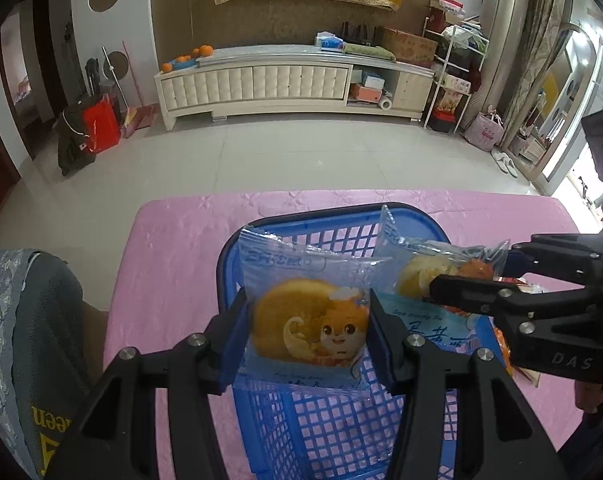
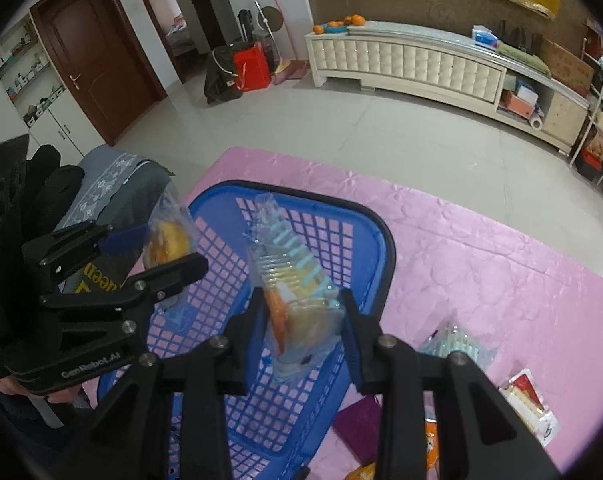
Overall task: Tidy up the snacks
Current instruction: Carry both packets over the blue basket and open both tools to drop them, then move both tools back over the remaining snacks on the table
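A cake pack [image 1: 309,320] is clamped in the left tongs [image 1: 307,332], another pack [image 2: 301,312] in the right tongs [image 2: 305,320], above the basket [image 2: 375,240]; loose snacks [image 2: 529,400] lie at 4 o'clock.

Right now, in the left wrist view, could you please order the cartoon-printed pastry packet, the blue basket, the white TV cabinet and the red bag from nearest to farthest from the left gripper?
1. Cartoon-printed pastry packet: between the left gripper's fingers.
2. Blue basket: directly beneath, on the pink cloth.
3. Red bag: on the floor, far left.
4. White TV cabinet: against the back wall. The last two are close to call.
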Available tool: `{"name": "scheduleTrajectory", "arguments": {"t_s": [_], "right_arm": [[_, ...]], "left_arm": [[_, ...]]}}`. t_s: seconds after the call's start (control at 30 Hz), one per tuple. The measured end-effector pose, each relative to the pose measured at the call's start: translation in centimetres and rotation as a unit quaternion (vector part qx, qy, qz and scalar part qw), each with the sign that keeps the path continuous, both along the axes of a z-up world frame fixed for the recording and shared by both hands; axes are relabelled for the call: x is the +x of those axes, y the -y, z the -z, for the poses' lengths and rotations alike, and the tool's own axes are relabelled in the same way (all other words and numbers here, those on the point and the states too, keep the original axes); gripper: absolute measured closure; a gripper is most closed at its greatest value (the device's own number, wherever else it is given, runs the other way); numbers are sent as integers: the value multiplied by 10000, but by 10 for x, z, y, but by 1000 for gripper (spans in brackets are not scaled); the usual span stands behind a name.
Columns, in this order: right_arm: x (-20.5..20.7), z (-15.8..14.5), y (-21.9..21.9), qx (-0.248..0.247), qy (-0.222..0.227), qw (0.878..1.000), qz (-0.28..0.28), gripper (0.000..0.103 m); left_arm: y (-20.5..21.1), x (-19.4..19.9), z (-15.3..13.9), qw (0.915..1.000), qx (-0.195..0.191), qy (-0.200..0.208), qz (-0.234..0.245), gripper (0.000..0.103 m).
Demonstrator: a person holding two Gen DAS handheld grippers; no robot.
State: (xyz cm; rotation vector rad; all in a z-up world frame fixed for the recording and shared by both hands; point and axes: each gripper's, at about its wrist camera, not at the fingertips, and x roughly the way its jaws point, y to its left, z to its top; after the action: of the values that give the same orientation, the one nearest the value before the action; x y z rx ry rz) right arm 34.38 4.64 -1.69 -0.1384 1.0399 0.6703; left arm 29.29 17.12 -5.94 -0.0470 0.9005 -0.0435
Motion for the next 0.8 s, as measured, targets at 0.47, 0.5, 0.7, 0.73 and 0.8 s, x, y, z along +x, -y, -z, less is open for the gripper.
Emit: {"name": "scheduleTrajectory", "arguments": {"t_s": [0.47, 0.5, 0.7, 0.73, 0.8], "right_arm": [[-19, -31, 38, 61, 382, 9980, 496, 16], [-21, -32, 43, 46, 365, 9979, 542, 16], [-47, -45, 80, 135, 322, 9961, 805, 16], [-51, -47, 85, 134, 331, 9959, 827, 16], [-61, -51, 97, 124, 369, 9954, 875, 16]], "left_arm": [[18, -42, -26, 9985, 277, 451, 162, 30], [21, -47, -27, 9984, 287, 463, 159, 28], [43, -76, -40, 9984, 127, 530, 172, 26], [46, -79, -41, 9983, 142, 541, 181, 26], [58, -90, -47, 9978, 183, 598, 230, 26]]}}
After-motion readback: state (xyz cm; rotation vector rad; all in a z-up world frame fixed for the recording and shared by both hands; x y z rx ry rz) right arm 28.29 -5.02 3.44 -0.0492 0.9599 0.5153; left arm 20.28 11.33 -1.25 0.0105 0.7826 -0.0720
